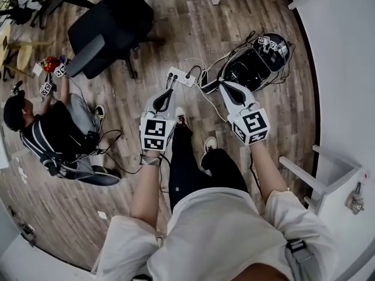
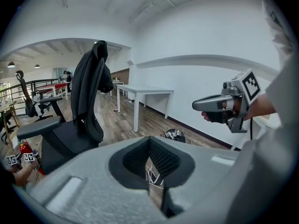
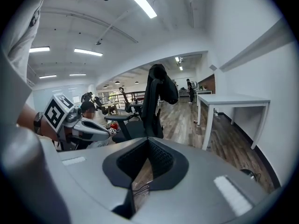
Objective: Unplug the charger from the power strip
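Wood floor (image 1: 193, 16) ahead of you carries the white power strip (image 1: 180, 76), its black charger (image 1: 189, 74) plugged in, near your left gripper (image 1: 169, 91) and right gripper (image 1: 225, 86), both with jaws together and empty, so you're likely approaching and must next part one pair around the charger.

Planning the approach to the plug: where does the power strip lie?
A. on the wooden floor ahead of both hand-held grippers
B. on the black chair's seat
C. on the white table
A: the head view shows the power strip on the wooden floor, just beyond the left hand-held gripper.
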`<state>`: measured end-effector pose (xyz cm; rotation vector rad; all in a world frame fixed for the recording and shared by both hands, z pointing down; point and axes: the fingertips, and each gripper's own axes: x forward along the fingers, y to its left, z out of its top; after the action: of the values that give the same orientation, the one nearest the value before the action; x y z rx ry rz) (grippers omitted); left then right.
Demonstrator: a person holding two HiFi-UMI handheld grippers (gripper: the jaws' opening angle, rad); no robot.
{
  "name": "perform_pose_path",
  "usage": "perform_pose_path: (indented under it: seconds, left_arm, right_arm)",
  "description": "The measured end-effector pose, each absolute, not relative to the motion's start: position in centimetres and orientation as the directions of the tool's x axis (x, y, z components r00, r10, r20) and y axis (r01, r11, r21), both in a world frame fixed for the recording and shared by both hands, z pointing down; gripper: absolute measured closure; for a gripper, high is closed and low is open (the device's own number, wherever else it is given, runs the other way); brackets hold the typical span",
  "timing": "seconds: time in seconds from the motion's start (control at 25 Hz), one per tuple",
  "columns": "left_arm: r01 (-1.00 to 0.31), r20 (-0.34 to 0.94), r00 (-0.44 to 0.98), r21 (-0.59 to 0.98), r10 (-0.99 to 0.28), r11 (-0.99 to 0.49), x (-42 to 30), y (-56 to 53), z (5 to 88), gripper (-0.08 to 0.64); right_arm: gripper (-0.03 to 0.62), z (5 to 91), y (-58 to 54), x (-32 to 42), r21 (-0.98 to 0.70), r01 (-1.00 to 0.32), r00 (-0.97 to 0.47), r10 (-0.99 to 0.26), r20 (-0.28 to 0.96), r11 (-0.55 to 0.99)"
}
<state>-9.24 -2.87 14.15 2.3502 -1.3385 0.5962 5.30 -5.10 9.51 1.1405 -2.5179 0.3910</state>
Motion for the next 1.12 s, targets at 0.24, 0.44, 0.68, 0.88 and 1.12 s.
perform_pose_path:
  seconds: [0.24,0.44,0.68,0.88,1.12]
  left_arm:
    - [-0.876,0.55,0.438,0.087,-0.711,-0.474,-10.1,-4.0,19.7,0.557]
    - [-0.876,0.584,0.409,0.034,-0.701,-0.482,-10.3,-5.5,26.4,0.556]
    - [-0.88,0.598,0.399,0.038,-0.695,-0.473,-10.2,-7.3,34.3,0.557]
    - [-0.882,0.605,0.402,0.054,-0.688,-0.468,-10.5,-9.1,41.4,0.557]
    - [-0.858,0.603,0.449,0.085,-0.66,-0.506,-9.2,-9.5,49.4,0.557]
  right_arm:
    - [0.591,15.5,-5.8,4.4,-0.12,-0.755,-0.626,-0.654,0.424,0.645]
    - [0.591,21.4,-7.3,4.7,-0.121,-0.763,-0.617,-0.659,0.43,0.635]
    - [0.591,30.3,-8.7,6.1,-0.111,-0.774,-0.589,-0.644,0.488,0.623]
    - [0.591,37.6,-10.4,6.2,-0.117,-0.771,-0.59,-0.632,0.502,0.626]
    - [0.591,45.8,-10.9,6.2,-0.123,-0.754,-0.602,-0.604,0.523,0.645]
